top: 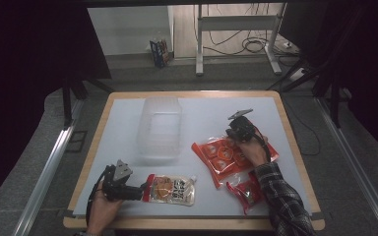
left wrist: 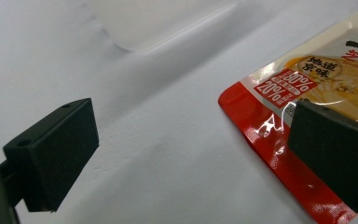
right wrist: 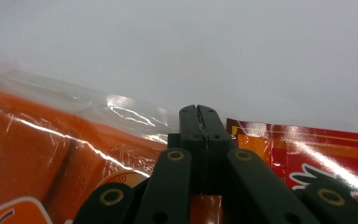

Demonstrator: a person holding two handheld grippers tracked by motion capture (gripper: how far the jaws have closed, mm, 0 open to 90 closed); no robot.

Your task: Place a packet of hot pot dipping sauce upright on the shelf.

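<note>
White covering lies over the wood-edged worktop, with dark curtains and a grey floor around it. Jaws of the right gripper are pressed together with nothing visibly between them; in the right gripper view their tips hover low over the orange snack pack, near its clear sealed edge. Jaws of the left gripper are spread, one pad sitting over the red corner of the sauce pouch, the other over bare covering, so the pouch is not pinched. Beyond them, a clear plastic bin stands mid-worktop, and a smaller red packet lies beside the person's right sleeve.

Judging by the layout, the packs are meant for the bin. To take the pouch well, the left gripper should slide further on so both pads straddle the flat edge, then close firmly before lifting.

Whether the right tips touch the film I cannot tell, and the sleeve covers part of the red packet.
</note>
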